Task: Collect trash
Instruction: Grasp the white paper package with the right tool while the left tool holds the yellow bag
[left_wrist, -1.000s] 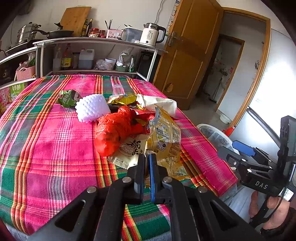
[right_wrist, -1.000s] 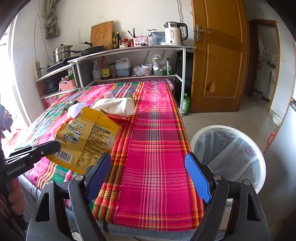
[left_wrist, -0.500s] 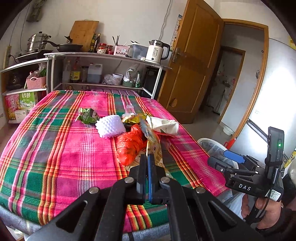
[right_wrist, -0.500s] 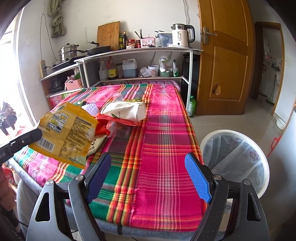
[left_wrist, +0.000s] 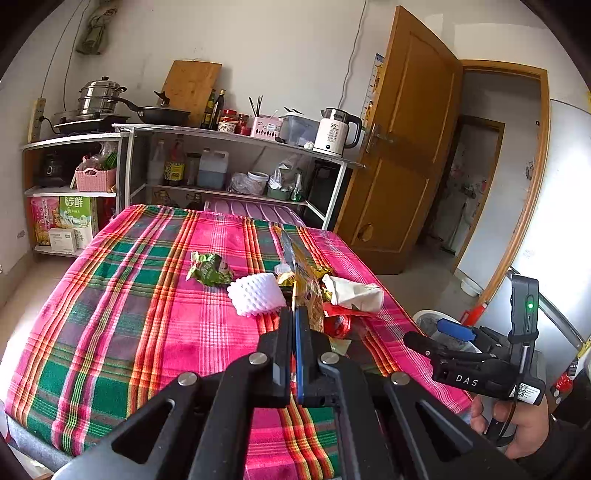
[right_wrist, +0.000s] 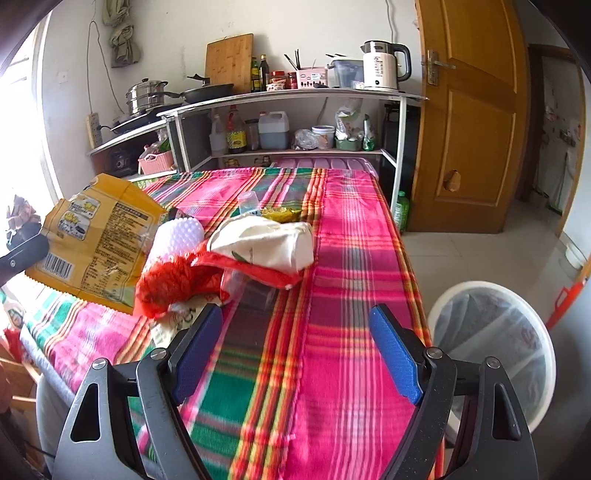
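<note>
We hold the yellow wrapper (right_wrist: 94, 236) aloft above the table's (right_wrist: 332, 295) near edge, pinched in our left gripper (left_wrist: 294, 325), and should swing it across to the bin (right_wrist: 491, 343) beside our wide-open, empty right gripper (right_wrist: 295, 347).

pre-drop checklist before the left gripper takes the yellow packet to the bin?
1. Left gripper shut on the yellow packet: ok.
2. Packet lifted off the table: ok.
3. Bin open, liner in place: ok.
4. How full the bin is: cannot tell.
5. Right gripper open and empty: ok.
6. Right gripper out of the way to the bin: not ok, it hangs between packet and bin.
</note>
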